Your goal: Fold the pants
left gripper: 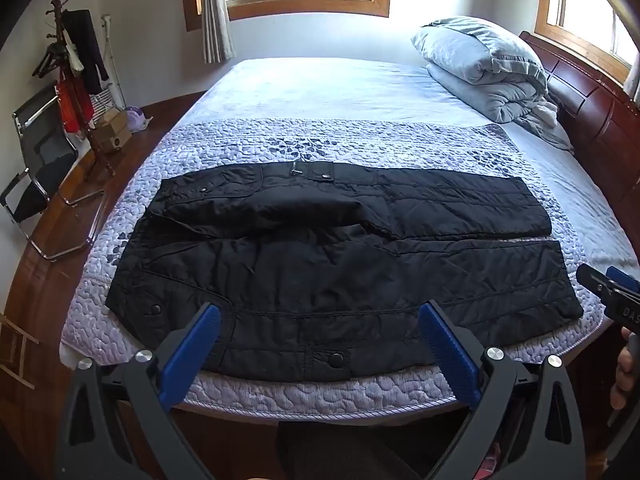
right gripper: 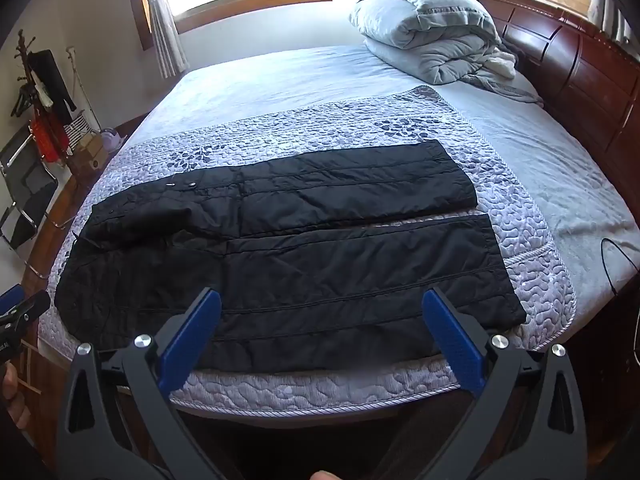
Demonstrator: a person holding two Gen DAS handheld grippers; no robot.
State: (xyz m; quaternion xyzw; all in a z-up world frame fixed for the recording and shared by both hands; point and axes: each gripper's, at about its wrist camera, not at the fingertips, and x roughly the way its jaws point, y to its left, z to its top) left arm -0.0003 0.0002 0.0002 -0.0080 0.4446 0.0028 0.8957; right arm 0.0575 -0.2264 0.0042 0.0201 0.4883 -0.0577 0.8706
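Black quilted pants (left gripper: pixel 328 264) lie spread flat on a purple quilted cover (left gripper: pixel 360 144), waist at the left, both legs side by side running right. They also show in the right wrist view (right gripper: pixel 304 248). My left gripper (left gripper: pixel 320 312) is open and empty, hovering over the near waist edge. My right gripper (right gripper: pixel 322 300) is open and empty, hovering over the near leg. The right gripper also shows at the right edge of the left wrist view (left gripper: pixel 612 292). The left gripper shows at the left edge of the right wrist view (right gripper: pixel 20 312).
The bed (left gripper: pixel 320 84) has a folded grey duvet (left gripper: pixel 484 64) near the wooden headboard (left gripper: pixel 592 112). A coat rack (left gripper: pixel 72 72), a folding chair (left gripper: pixel 36 168) and cardboard boxes (left gripper: pixel 112 132) stand on the floor at the left. A black cable (right gripper: pixel 616 256) lies on the bed's right side.
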